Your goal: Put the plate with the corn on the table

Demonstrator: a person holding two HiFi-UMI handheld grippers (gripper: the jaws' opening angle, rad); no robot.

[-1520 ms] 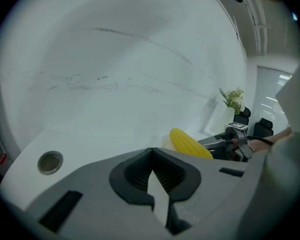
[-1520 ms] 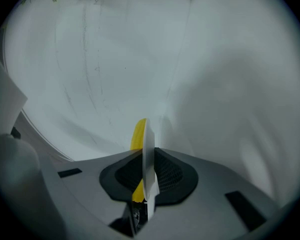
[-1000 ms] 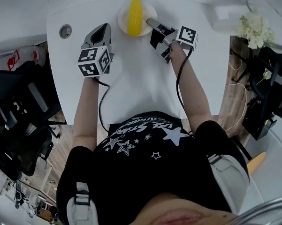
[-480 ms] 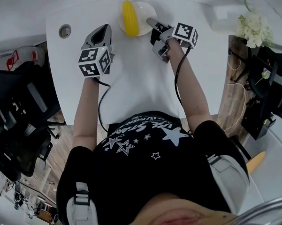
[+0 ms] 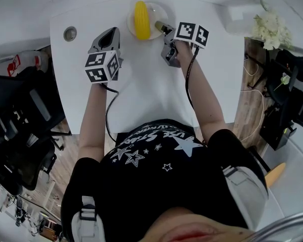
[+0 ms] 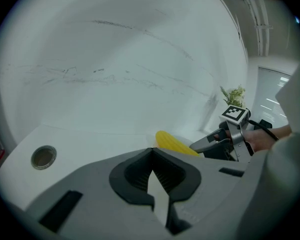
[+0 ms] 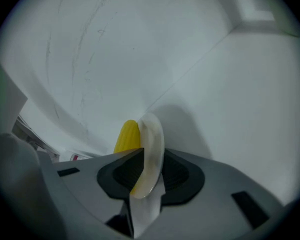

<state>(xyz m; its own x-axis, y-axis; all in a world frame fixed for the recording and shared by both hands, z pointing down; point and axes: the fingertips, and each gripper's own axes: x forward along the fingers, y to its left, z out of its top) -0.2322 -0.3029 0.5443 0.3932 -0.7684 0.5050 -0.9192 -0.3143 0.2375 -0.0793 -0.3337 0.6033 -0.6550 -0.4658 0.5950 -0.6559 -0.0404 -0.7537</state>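
The right gripper's (image 5: 160, 26) jaws are opening with the plate's (image 5: 160, 10) rim between them, the corn (image 5: 141, 19) lying just beyond its tips on the table (image 5: 141, 84), while the left gripper (image 5: 110, 33) alongside is pressed together.

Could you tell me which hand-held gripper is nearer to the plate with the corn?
Right. The right hand-held gripper has the rim of the plate between its opening jaws; the left hand-held gripper sits apart, left of it.
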